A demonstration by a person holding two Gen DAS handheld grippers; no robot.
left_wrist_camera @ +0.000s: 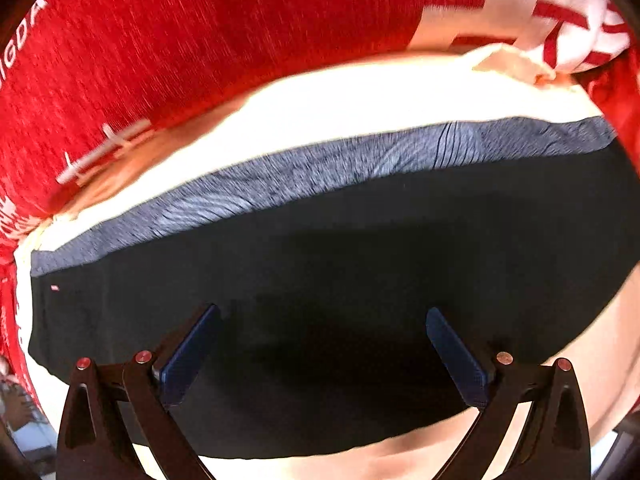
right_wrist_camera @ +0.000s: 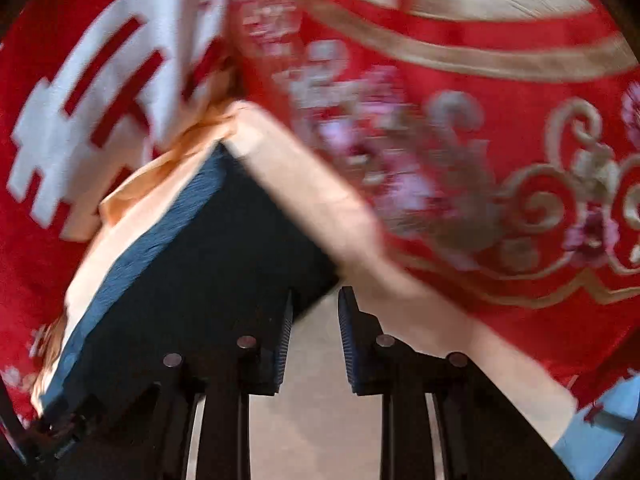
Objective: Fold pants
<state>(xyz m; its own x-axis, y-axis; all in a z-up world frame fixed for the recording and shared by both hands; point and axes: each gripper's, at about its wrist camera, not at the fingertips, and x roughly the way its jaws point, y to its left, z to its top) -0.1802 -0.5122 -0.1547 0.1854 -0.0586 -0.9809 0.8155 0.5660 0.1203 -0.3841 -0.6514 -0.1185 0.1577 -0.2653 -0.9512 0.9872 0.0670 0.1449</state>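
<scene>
Left wrist view: the pants (left_wrist_camera: 320,280) lie flat as a dark, folded slab on a pale cream sheet (left_wrist_camera: 360,96). Their long axis runs across the frame from left to right, rising slightly toward the right. A grey-blue ribbed waistband (left_wrist_camera: 320,164) forms the far long edge, pointing away from the camera toward the red patterned cloth (left_wrist_camera: 200,32) beyond the sheet. A white panel with red markings (left_wrist_camera: 560,8) sits at the far right corner of that cloth.

The left gripper (left_wrist_camera: 320,354) points down over the near part of the pants. Its jaws stand wide apart, released, and nothing is gripped between the blue pads (left_wrist_camera: 188,360). Whether the fingertips touch the fabric cannot be told.

Right wrist view, blurred: the pants (right_wrist_camera: 200,280) occupy the lower left, one corner pointing toward the gripper. The waistband (right_wrist_camera: 160,240) runs diagonally up their left edge. The cream sheet (right_wrist_camera: 320,200) borders both visible edges of the garment. Red cloth with gold scrollwork and pink flowers (right_wrist_camera: 480,140) fills the right.

The right gripper (right_wrist_camera: 314,340) hangs just beside that corner, jaws narrowed to a small gap. Only bare sheet shows between the pads (right_wrist_camera: 280,344); it grasps nothing.
</scene>
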